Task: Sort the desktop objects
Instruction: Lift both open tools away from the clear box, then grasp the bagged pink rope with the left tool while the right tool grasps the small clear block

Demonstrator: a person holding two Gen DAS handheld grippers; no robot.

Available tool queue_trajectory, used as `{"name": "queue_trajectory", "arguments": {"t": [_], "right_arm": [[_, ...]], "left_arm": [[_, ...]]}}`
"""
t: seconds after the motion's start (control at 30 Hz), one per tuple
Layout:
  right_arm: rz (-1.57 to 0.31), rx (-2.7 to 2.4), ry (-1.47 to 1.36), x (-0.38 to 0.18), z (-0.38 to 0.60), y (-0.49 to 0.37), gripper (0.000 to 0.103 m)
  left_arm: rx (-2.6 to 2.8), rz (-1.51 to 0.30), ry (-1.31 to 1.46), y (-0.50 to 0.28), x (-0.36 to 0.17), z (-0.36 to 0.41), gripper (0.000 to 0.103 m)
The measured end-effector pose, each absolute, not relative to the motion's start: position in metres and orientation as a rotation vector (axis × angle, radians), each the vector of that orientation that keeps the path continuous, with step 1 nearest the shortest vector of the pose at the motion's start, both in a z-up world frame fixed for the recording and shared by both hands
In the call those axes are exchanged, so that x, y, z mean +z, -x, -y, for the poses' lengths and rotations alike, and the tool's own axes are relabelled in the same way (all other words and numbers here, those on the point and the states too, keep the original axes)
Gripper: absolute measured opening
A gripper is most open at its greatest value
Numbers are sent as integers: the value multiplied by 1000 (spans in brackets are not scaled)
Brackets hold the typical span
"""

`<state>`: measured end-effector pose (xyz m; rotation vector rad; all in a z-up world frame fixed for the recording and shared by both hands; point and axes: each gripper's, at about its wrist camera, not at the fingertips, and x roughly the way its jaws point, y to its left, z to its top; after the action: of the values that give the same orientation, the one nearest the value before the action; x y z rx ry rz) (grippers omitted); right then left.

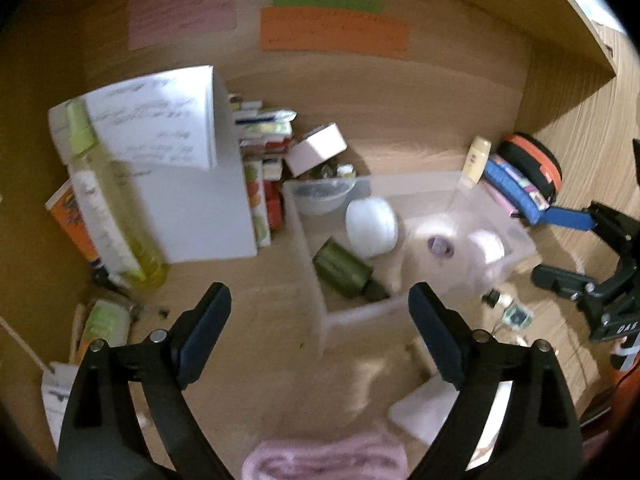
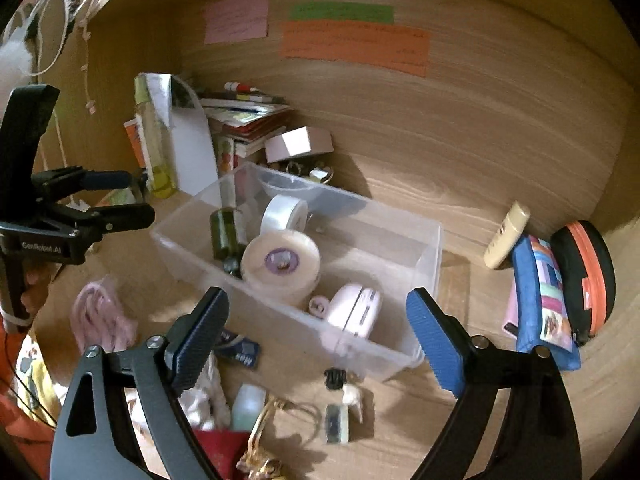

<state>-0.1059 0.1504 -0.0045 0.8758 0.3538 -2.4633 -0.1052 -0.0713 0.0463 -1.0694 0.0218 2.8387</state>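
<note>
Both grippers' jaws gape, empty, above clear bin [image 2: 434, 248] rim.

The wooden desk [image 2: 420, 184] bore a clear bin [image 2: 434, 248], a book stack [image 2: 244, 120], pouches [image 2: 544, 300] and small bottles [image 2: 336, 420].

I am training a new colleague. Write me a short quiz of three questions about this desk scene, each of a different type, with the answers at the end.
1. True or false: the dark green bottle lies inside the clear plastic bin.
2. Multiple choice: which paper note is stuck highest on the back wall? A) the pink note B) the green note C) the orange note
3. Short answer: does the right gripper hold anything, and how do its jaws stand?

Key
1. True.
2. B.
3. It holds nothing; the jaws stand wide apart, above the bin's near edge. The left gripper is open and empty as well.
</note>
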Motion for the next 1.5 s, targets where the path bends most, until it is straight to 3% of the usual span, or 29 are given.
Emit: {"name": "queue_trajectory", "arguments": {"t": [0.3,0.57,0.83,1.1,1.5], "right_arm": [[-375,-2424,-862,-12,-145,73,90],[-349,-2387,-897,-23,-142,58,90],[-293,-2320,-973,-37,-130,55,90],[-300,-2326,-1002,-43,-134,47,90],[-251,-2496,-1110,-61,-200,62,90]], "left_arm": [[2840,-37,1210,67,23,95,92],[2807,-137,1403,30,-6,111,92],[2725,-286,1413,-8,-14,105,93],[2582,-407,1505,22,-41,85,94],[2503,-554,1413,69,-38,42,94]]}}
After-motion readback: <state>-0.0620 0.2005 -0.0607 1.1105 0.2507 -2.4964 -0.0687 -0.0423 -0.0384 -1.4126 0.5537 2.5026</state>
